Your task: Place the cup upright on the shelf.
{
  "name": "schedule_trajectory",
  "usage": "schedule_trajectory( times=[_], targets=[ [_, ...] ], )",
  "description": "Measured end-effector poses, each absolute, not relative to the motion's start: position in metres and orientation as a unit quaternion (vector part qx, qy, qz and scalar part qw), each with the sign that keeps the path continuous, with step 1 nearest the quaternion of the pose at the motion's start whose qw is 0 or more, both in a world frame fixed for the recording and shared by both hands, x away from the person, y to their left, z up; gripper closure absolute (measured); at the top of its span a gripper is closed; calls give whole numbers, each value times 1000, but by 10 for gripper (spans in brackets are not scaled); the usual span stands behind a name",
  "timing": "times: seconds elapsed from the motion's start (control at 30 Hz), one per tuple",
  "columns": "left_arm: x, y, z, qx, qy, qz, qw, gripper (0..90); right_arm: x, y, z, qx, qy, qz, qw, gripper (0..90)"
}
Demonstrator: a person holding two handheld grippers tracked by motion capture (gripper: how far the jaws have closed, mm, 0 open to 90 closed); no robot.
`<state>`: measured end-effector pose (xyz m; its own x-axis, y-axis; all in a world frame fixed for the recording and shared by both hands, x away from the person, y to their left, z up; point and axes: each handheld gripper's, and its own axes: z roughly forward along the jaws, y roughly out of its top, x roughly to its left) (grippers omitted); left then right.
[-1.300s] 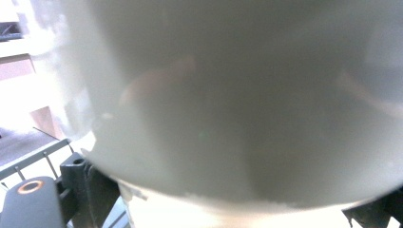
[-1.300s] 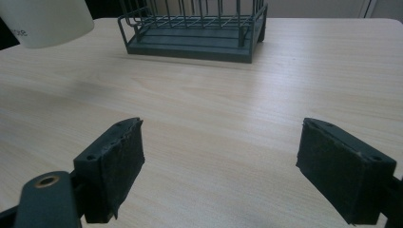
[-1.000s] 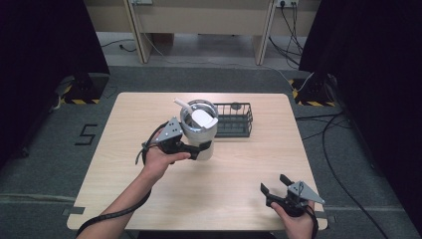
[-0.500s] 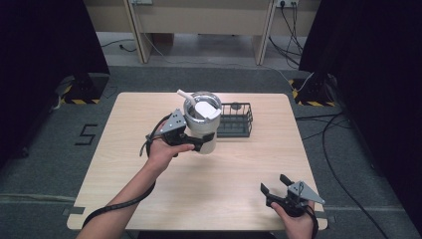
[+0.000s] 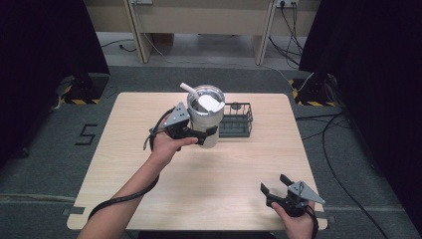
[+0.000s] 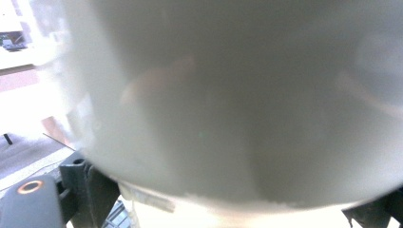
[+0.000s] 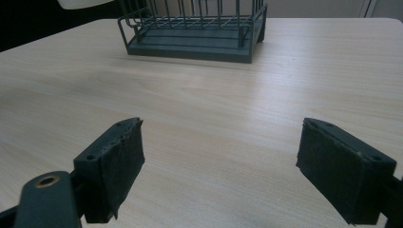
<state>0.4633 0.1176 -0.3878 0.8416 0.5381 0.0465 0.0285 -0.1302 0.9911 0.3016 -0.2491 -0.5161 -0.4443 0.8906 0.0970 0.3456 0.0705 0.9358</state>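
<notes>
Tumbler (image 5: 205,117) in left gripper (image 5: 201,135), now farther toward basket (image 5: 235,121).

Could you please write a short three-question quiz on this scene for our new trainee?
1. True or false: the left gripper is shut on the tumbler.
2. What stands just behind the tumbler? A) wire basket B) plate C) box
3. How do the right gripper's jaws stand?

Key:
1. True.
2. A, the wire basket.
3. Apart, holding nothing, near the table's front edge.
</notes>
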Motion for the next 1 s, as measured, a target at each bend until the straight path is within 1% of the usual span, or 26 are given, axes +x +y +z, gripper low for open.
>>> schedule_trajectory(
  times=[1.0],
  targets=[
    [499,105,-371,723,207,212,624,103,301,-250,-516,456,678,511,267,161]
  ],
)
